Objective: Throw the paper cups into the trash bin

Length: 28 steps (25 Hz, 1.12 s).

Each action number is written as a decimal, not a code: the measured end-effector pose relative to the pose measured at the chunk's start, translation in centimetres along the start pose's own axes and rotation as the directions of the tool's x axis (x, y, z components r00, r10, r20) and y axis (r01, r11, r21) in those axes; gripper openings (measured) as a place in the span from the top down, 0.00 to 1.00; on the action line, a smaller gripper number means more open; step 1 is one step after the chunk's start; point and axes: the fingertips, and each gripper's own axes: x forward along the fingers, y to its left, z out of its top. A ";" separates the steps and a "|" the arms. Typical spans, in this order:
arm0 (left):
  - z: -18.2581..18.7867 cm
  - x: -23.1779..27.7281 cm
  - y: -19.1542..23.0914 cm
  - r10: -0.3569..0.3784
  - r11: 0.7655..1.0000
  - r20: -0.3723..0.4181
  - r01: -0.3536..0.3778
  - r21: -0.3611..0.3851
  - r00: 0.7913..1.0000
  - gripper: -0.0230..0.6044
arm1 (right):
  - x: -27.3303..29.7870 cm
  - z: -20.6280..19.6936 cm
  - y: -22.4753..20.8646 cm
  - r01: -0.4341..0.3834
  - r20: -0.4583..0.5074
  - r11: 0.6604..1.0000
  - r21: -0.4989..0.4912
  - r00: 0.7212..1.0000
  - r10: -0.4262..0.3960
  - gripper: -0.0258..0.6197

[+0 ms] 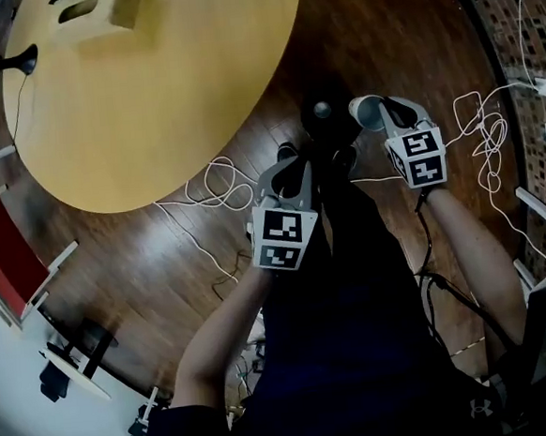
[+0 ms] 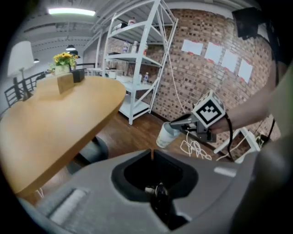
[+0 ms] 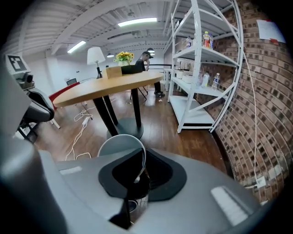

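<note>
A white paper cup [image 1: 366,111] hangs from my right gripper [image 1: 389,116], which is shut on its rim. In the right gripper view the cup [image 3: 120,145] lies on its side with its open mouth towards the camera, and the rim sits between the dark jaws of the right gripper [image 3: 137,176]. The left gripper view shows this cup [image 2: 165,135] held out over the wooden floor. My left gripper [image 1: 295,164] is lower left of the right one; its jaws [image 2: 158,193] look shut with nothing in them. A dark shape [image 1: 327,123] lies between the grippers. I cannot make out a trash bin.
A round wooden table [image 1: 150,90] fills the upper left, on a dark pedestal base [image 3: 121,128]. White cables [image 1: 219,184] trail over the wooden floor. White shelving [image 3: 201,68] stands against a brick wall [image 3: 261,105]. A red seat [image 1: 2,243] is at the left edge.
</note>
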 end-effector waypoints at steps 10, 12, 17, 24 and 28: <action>-6.0 11.7 2.6 -0.088 0.990 -0.086 0.096 0.099 0.992 0.93 | 10.2 -9.8 2.4 -0.088 -0.122 0.990 -0.107 0.990 0.074 0.91; -7.4 13.9 3.5 -0.090 0.990 -0.085 0.098 0.098 0.992 0.95 | 12.8 -11.4 3.1 -0.104 -0.153 0.978 -0.179 0.985 0.076 0.91; -5.8 14.4 1.8 -0.102 0.992 -0.055 0.106 0.071 0.993 0.95 | 14.5 -12.8 4.5 -0.198 -0.200 0.892 -0.405 0.972 0.125 0.91; -10.4 17.7 3.7 -0.107 0.990 -0.095 0.115 0.077 0.990 0.95 | 22.3 -17.5 7.0 -0.303 -0.269 0.820 -0.486 0.944 0.190 0.91; -12.7 18.6 4.9 -0.099 0.992 -0.100 0.106 0.069 0.990 0.95 | 26.0 -20.5 8.5 -0.367 -0.327 0.765 -0.530 0.920 0.215 0.91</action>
